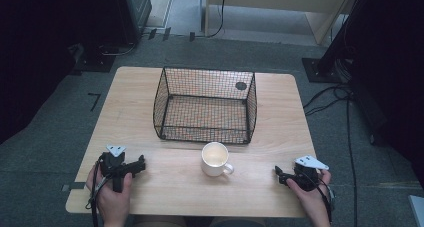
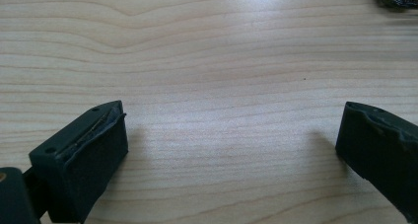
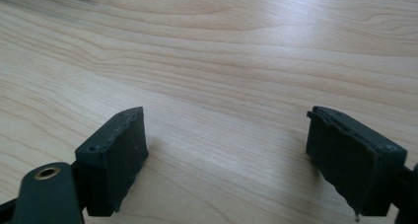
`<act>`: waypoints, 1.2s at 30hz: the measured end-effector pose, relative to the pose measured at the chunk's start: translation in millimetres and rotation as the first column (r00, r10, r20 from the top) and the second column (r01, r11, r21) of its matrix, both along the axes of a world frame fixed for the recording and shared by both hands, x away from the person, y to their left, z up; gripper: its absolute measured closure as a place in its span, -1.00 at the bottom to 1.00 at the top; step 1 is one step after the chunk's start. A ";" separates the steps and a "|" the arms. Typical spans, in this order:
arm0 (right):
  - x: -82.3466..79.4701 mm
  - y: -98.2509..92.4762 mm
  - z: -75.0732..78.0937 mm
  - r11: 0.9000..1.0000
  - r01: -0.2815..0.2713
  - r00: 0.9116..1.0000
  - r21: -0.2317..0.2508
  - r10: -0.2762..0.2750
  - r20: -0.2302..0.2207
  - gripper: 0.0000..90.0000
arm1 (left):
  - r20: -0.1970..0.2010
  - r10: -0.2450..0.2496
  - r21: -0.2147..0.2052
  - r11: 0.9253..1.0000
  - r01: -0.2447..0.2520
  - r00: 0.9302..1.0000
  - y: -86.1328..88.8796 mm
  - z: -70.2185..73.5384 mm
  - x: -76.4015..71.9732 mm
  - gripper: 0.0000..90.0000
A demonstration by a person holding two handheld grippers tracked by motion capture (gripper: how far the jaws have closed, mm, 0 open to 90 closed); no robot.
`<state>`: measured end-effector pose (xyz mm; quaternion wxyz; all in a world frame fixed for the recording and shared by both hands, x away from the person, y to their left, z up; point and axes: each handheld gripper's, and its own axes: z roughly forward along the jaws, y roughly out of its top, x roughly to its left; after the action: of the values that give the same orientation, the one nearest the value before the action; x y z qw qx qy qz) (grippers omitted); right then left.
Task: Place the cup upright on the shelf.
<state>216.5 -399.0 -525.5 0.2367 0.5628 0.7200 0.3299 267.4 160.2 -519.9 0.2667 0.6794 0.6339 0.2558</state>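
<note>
I see a smooth white ceramic mug (image 1: pixel 215 159) on the pale wood-grain table (image 1: pixel 150 112), just in front of the black wire-mesh basket (image 1: pixel 205 105), which holds nothing. My left gripper (image 1: pixel 141 163) and right gripper (image 1: pixel 278 172) flank the mug, both with jaws spread and gripping nothing.

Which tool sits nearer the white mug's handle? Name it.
The right tool. The mug has its handle turned toward that side, while the left tool faces the mug's plain wall.

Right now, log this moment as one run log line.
left tool: open, empty, on table | right tool: open, empty, on table | white mug: upright between them, untouched | wire basket: behind mug, empty
</note>
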 end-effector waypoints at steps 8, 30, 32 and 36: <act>-3.6 20.6 15.4 0.998 -0.054 0.997 0.020 0.052 0.050 -0.55 | 0.000 0.000 0.000 1.000 0.000 1.000 0.0 0.0 0.0 -1.00; -14.9 79.9 50.0 0.969 -0.240 0.962 0.054 0.231 0.144 -0.32 | 0.000 0.000 0.000 1.000 0.000 1.000 0.0 0.0 0.0 -1.00; -15.4 86.0 51.9 0.964 -0.259 0.958 0.065 0.247 0.146 -0.31 | 0.000 0.000 0.000 1.000 0.000 1.000 0.0 0.0 0.0 -1.00; -15.7 93.0 53.7 0.954 -0.289 0.950 0.082 0.275 0.149 -0.28 | -0.001 -0.001 0.001 1.000 0.001 1.000 0.0 0.0 0.0 -1.00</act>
<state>200.8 -306.0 -471.8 0.2063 0.4416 0.7573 0.4347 267.4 160.1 -519.9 0.2664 0.6799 0.6336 0.2557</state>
